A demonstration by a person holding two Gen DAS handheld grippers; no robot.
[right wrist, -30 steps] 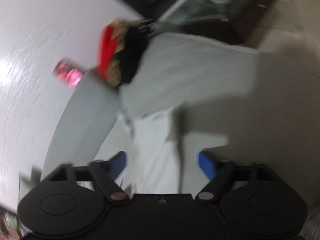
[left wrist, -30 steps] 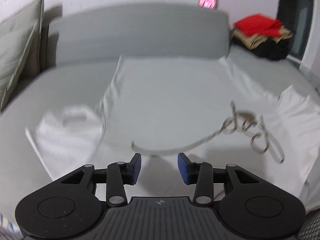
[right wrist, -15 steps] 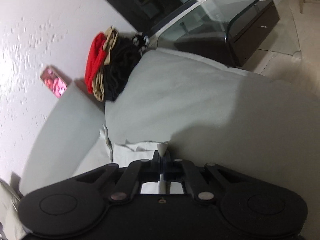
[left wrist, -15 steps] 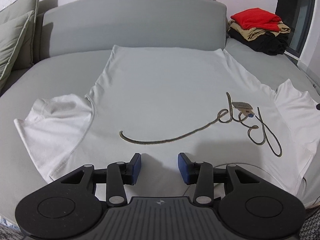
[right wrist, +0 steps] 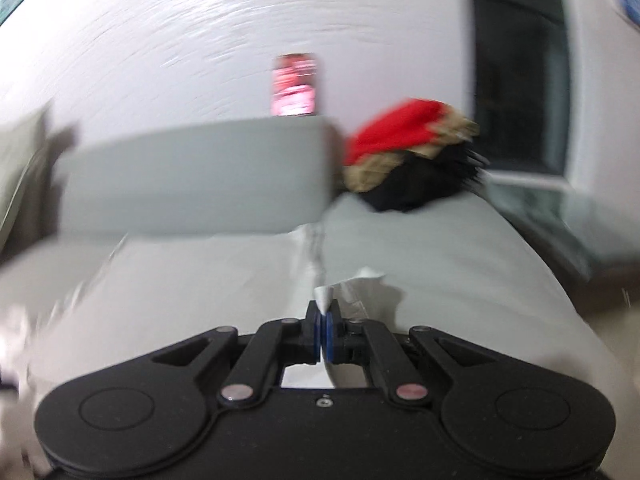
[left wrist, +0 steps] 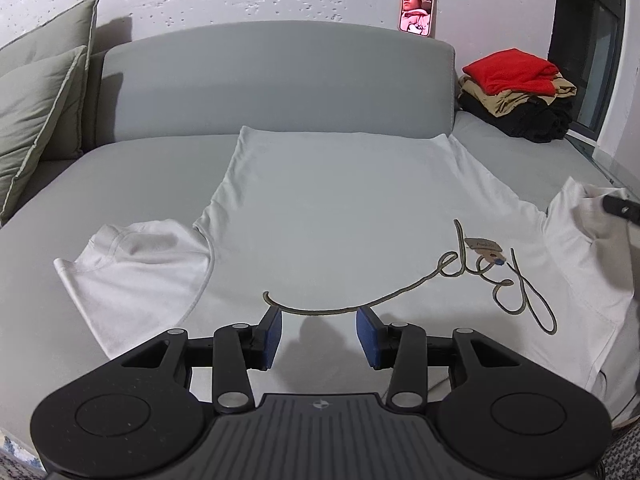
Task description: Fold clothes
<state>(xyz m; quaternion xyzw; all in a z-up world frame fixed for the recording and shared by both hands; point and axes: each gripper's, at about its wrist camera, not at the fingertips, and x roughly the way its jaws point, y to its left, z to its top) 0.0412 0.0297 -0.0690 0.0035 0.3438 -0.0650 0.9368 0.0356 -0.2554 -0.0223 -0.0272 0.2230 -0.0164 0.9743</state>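
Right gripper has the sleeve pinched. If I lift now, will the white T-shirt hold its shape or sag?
Likely sag: the white T-shirt lies limp, and its sleeve crumples at the right gripper. Probably light; thin fabric. The cardboard tag may flop.

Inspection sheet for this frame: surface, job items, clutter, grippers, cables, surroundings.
Surface: grey sofa bed, mostly covered by the shirt.
Job's things: white T-shirt spread flat, script print and a paper tag facing up.
Clutter: stack of folded clothes, red on top, at the far right corner.
Grippers: left gripper open above the shirt's near edge; right gripper shut on the shirt's right sleeve.
Cables: nothing seen.
Surroundings: phone propped on the backrest, cushions left, window right.
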